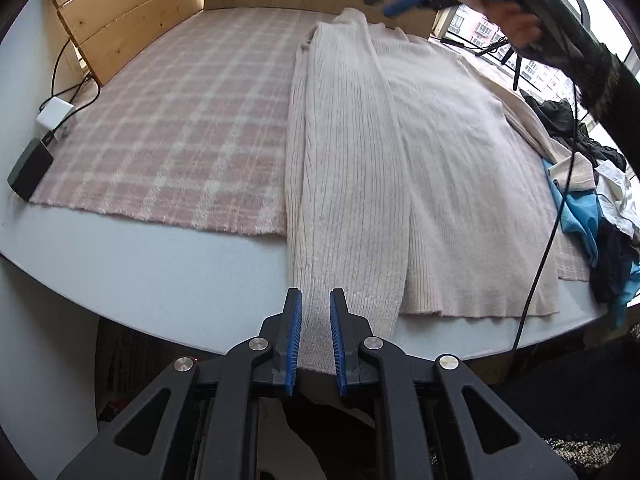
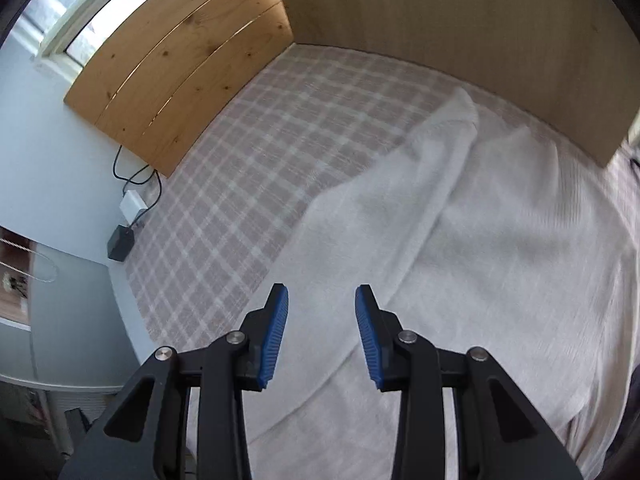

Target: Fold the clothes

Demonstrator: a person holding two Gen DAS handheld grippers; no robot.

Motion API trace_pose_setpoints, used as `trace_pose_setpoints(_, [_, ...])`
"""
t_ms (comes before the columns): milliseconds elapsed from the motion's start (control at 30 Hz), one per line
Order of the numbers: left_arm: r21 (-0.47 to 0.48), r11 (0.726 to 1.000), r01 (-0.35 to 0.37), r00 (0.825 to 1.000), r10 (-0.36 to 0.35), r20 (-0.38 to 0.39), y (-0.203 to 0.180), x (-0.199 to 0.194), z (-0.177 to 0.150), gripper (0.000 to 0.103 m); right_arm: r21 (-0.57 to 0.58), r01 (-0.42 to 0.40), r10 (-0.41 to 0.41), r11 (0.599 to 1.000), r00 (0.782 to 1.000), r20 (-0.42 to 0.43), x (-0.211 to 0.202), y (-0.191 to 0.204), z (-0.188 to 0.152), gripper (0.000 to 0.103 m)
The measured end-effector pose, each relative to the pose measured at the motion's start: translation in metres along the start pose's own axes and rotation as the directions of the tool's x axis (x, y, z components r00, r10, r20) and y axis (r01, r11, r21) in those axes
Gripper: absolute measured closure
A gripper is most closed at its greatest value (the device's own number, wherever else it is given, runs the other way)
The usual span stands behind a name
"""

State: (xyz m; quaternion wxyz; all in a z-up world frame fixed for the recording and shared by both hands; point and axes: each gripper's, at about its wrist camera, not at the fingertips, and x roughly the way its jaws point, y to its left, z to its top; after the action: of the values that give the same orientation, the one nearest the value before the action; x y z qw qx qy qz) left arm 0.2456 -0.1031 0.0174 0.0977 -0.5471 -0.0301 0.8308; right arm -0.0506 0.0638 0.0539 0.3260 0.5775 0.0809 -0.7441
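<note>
**Left wrist view: sweater hem between my pads**

My left claw (image 1: 315, 336) sits partly open at the desk (image 1: 160, 272) edge, the knit sweater (image 1: 400, 160) hem between its pads, apparently not yet pinched. My right claw (image 2: 321, 330) hovers wide open and empty above the sweater, which lies on the plaid blanket (image 1: 180, 128). Lifting without a firm pinch could let the folded panel slip and unfold.
</note>
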Motion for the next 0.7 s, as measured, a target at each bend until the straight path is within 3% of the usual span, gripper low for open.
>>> trace_pose_setpoints(67, [-0.023, 1.0, 0.006, 1.0, -0.006, 0.008, 0.003, -0.001, -0.002, 0.089, -0.066, 0.021, -0.021, 0.998, 1.0, 0.002, 0.011, 0.018, 0.011, 0.064])
trace_pose_setpoints(167, [-0.056, 0.998, 0.015, 1.0, -0.014, 0.019, 0.007, -0.001, -0.006, 0.088, -0.172, 0.126, -0.135, 0.977, 0.99, -0.041, 0.043, 0.041, 0.032, 0.064])
trace_pose_setpoints(300, [-0.079, 0.997, 0.025, 1.0, -0.023, 0.017, 0.01, 0.004, -0.011, 0.08, -0.317, 0.285, -0.332, 0.904, 0.938, -0.104, 0.084, 0.055, 0.042, 0.064])
trace_pose_setpoints(367, [-0.071, 0.997, 0.023, 1.0, -0.022, 0.015, 0.008, 0.008, -0.013, 0.081, -0.306, 0.282, -0.341, 0.909, 0.927, -0.158, 0.092, 0.046, 0.044, 0.07])
trace_pose_setpoints(433, [-0.065, 0.998, 0.024, 1.0, -0.023, 0.022, 0.006, 0.009, -0.014, 0.085, -0.29, 0.267, -0.323, 0.919, 0.932, -0.167, 0.089, 0.041, 0.048, 0.089])
trace_pose_setpoints(500, [-0.071, 0.997, 0.044, 0.999, -0.042, 0.026, 0.008, 0.007, -0.014, 0.087, -0.275, 0.256, -0.309, 0.927, 0.936, -0.17, 0.083, 0.037, 0.053, 0.09])
trace_pose_setpoints(567, [-0.075, 0.996, 0.054, 0.998, -0.051, 0.034, 0.009, 0.005, -0.013, 0.096, -0.259, 0.245, -0.294, 0.934, 0.94, -0.174, 0.078, 0.033, 0.058, 0.091])
trace_pose_setpoints(667, [-0.08, 0.996, 0.048, 0.997, -0.043, 0.059, 0.009, -0.001, -0.011, 0.097, -0.236, 0.228, -0.273, 0.945, 0.945, -0.178, 0.069, 0.027, 0.066, 0.092])
trace_pose_setpoints(700, [-0.092, 0.993, 0.075, 0.995, -0.068, 0.071, 0.011, -0.006, -0.011, 0.097, -0.228, 0.222, -0.265, 0.948, 0.947, -0.18, 0.067, 0.025, 0.068, 0.092])
